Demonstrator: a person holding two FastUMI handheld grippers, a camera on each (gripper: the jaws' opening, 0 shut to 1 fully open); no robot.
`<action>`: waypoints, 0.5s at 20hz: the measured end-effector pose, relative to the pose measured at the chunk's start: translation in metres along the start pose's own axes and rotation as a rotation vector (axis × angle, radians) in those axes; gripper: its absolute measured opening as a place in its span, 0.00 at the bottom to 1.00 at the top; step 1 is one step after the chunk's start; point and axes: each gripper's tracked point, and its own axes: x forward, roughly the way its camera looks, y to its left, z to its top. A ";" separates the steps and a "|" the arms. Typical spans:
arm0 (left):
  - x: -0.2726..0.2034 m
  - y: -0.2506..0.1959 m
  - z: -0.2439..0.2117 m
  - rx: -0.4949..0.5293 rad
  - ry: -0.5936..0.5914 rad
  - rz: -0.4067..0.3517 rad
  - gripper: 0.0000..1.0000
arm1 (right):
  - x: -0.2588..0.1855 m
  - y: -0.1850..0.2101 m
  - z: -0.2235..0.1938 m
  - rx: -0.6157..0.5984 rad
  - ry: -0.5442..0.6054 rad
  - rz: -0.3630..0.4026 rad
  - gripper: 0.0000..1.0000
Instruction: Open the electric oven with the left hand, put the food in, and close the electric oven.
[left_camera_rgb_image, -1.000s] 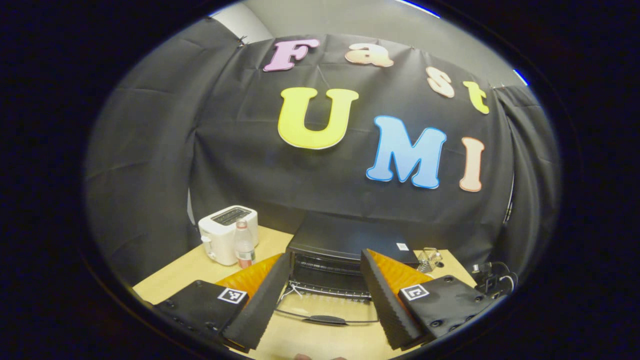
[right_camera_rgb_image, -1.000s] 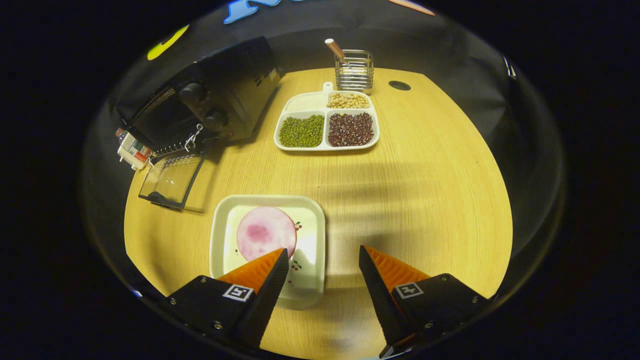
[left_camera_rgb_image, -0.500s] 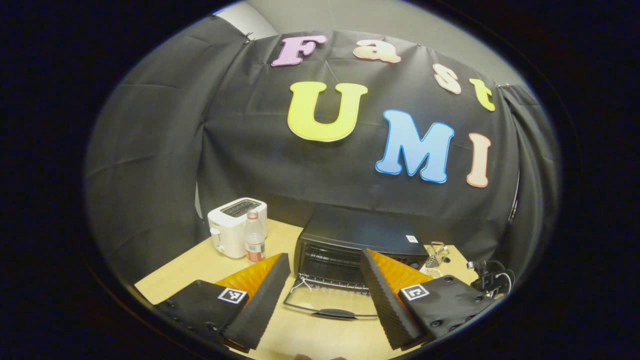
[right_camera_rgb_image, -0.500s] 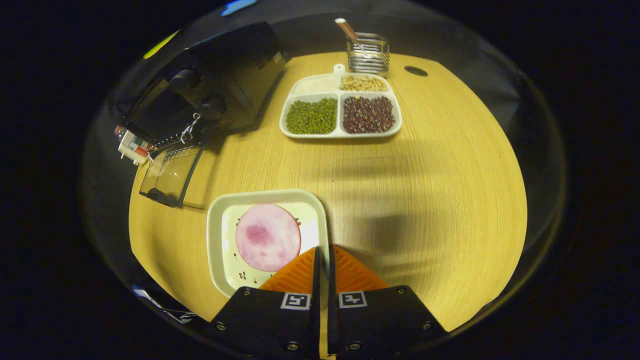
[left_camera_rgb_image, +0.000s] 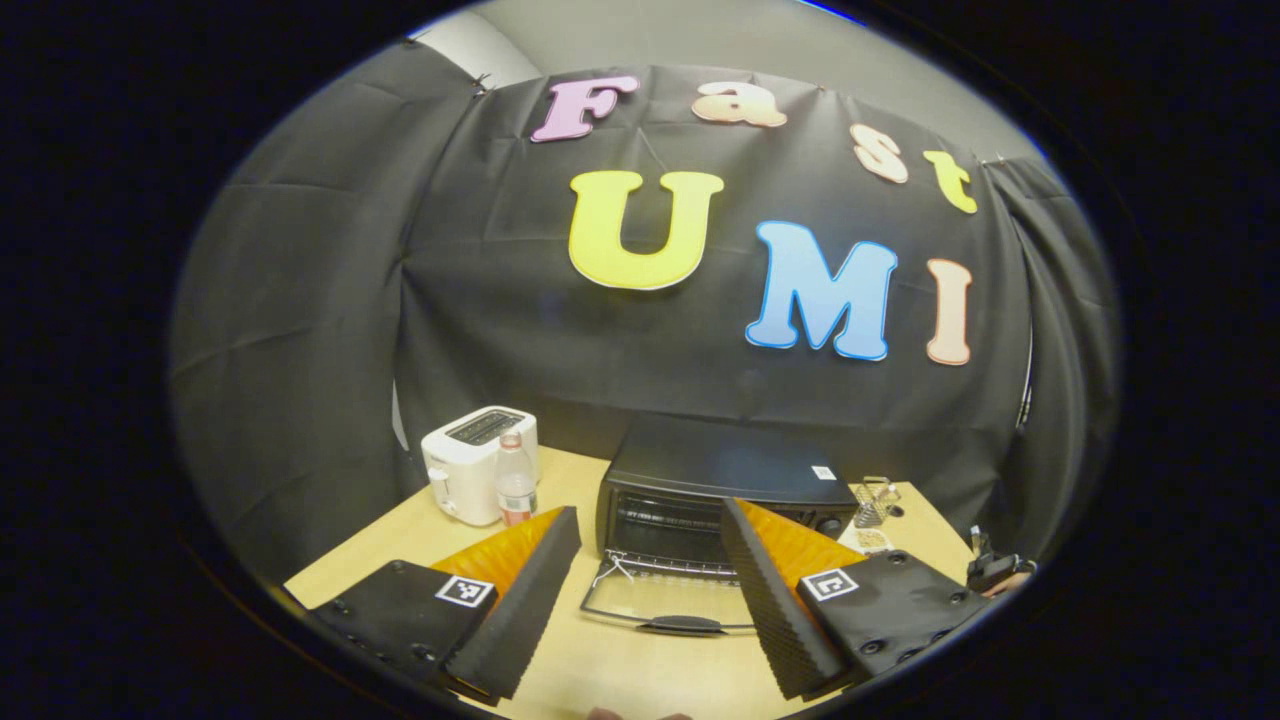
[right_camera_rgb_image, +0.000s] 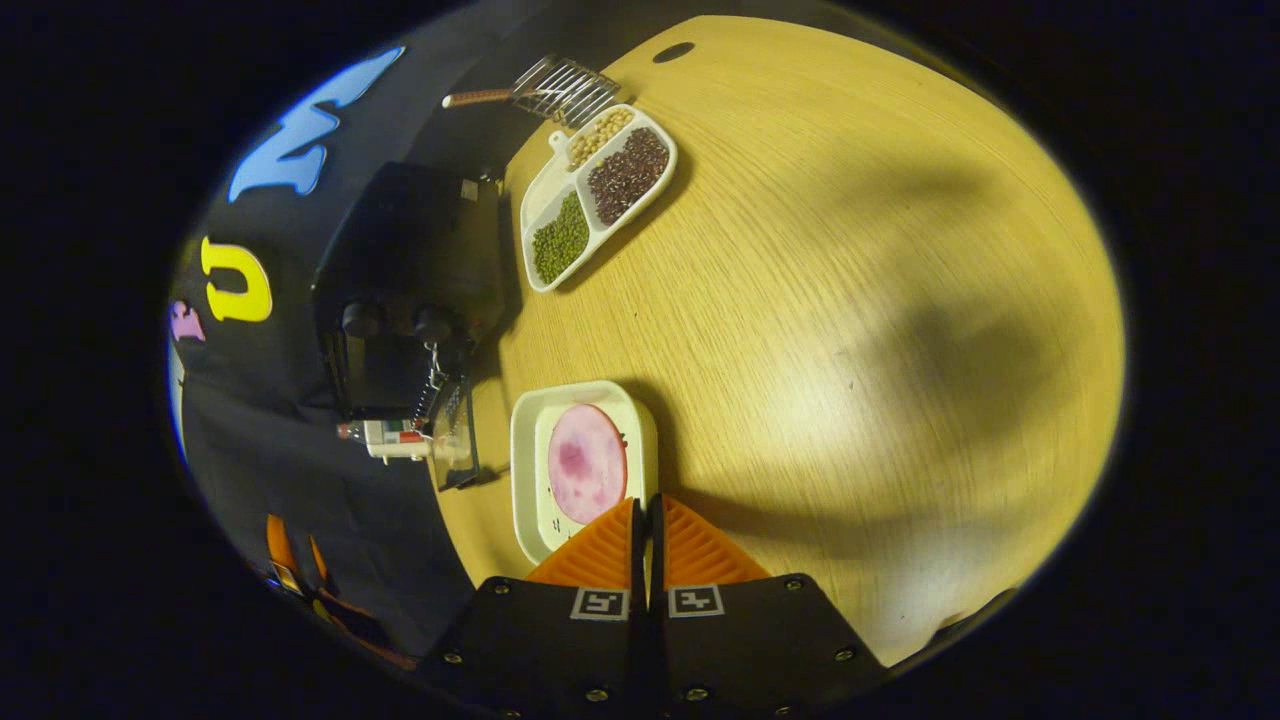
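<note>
Oven (left_camera_rgb_image: 725, 480) sits on the wooden table (right_camera_rgb_image: 820, 300), back against the black cloth wall (left_camera_rgb_image: 300, 330). Boxy black metal body, glass door (left_camera_rgb_image: 665, 598) swung down flat onto the tabletop with its dark handle toward the camera; wire rack visible inside. In the right gripper view the same oven shows two round knobs (right_camera_rgb_image: 362, 320) on its front.

Table: light wood grain, rounded edge, small dark cable hole (right_camera_rgb_image: 676, 51) near the far rim. Soft shadows fall across it.

Left gripper (left_camera_rgb_image: 650, 570) fingers are spread wide, nothing between them; ridged pads frame the open door from in front, clear of it.

Right gripper (right_camera_rgb_image: 646, 520) fingers are pressed together on the near rim of the square white plate (right_camera_rgb_image: 528, 470). Plate is glossy, rounded corners, small printed motifs. Food (right_camera_rgb_image: 587, 463) lies flat in it: a round pink slice with a darker blotch. Plate sits just in front of the open door.

Elsewhere: white two-slot toaster (left_camera_rgb_image: 470, 462) left of the oven, a clear plastic bottle (left_camera_rgb_image: 515, 488) touching its front. White divided tray (right_camera_rgb_image: 595, 190) right of the oven holds green, dark red and pale beans in separate compartments. Wire holder (right_camera_rgb_image: 560, 88) just behind the tray.
</note>
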 end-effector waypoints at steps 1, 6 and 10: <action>0.000 -0.001 -0.001 -0.003 0.000 -0.001 1.00 | -0.001 0.004 0.000 0.032 -0.012 0.035 0.00; 0.001 -0.002 0.006 0.003 -0.011 -0.016 1.00 | -0.031 0.031 -0.014 0.146 -0.074 0.150 0.00; 0.004 0.002 0.015 0.010 -0.032 -0.032 1.00 | -0.041 0.073 -0.030 0.208 -0.132 0.210 0.00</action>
